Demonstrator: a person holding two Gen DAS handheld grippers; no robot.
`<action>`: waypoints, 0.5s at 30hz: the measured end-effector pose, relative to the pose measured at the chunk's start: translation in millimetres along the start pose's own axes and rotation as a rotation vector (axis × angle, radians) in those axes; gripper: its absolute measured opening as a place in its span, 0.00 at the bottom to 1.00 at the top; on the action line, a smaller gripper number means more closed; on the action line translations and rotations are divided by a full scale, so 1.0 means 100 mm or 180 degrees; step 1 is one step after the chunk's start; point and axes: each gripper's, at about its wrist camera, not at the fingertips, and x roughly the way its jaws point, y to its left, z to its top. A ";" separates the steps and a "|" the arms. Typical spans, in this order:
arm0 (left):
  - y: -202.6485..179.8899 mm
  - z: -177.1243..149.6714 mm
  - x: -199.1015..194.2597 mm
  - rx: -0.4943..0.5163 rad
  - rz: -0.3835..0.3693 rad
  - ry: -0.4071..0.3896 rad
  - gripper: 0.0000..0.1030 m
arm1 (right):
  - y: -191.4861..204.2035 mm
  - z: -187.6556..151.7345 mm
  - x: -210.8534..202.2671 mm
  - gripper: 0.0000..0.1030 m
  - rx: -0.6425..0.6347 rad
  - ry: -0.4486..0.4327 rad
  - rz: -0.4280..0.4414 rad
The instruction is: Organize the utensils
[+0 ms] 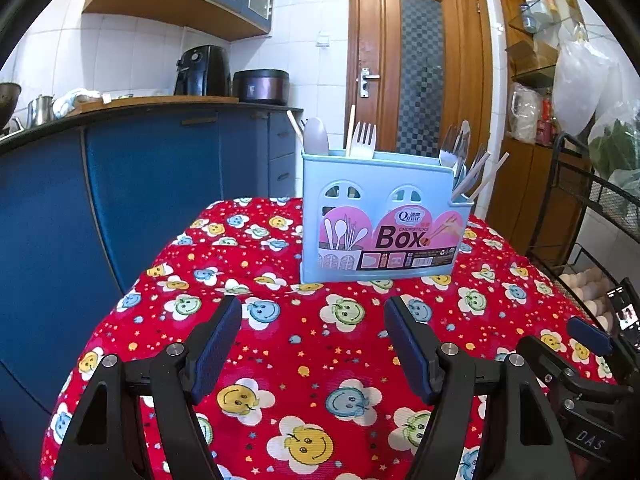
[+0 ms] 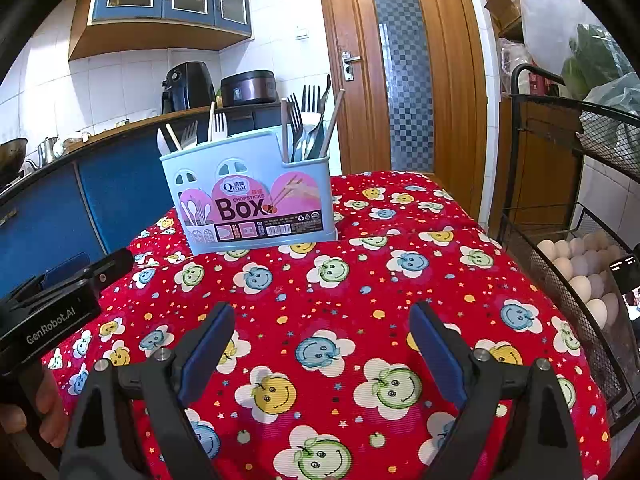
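Here one utensil box (image 1: 384,216) stands on the tablecloth (image 1: 304,344); both grippers' (image 1: 313,312) (image 2: 322,316) jaws spread, empty.

1. a red smiley-flower tablecloth (image 1: 304,344) covers the table
2. at ten o'clock, a black air fryer (image 1: 203,71) beside a dark rice cooker (image 1: 261,86) on the blue-fronted counter (image 1: 152,152)
3. at twelve o'clock, a wooden door (image 1: 420,68)
4. at three o'clock, a wire basket of eggs (image 2: 576,268); leafy greens in bags (image 1: 616,152) above
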 end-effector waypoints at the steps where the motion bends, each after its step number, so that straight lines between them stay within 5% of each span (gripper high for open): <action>1: 0.00 0.00 0.00 -0.0001 0.0001 -0.0003 0.73 | 0.00 0.00 0.00 0.88 -0.0001 0.0001 -0.0001; 15: -0.01 0.00 -0.01 0.0002 0.0001 -0.0009 0.73 | 0.00 0.00 -0.01 0.88 -0.0011 -0.0001 -0.0005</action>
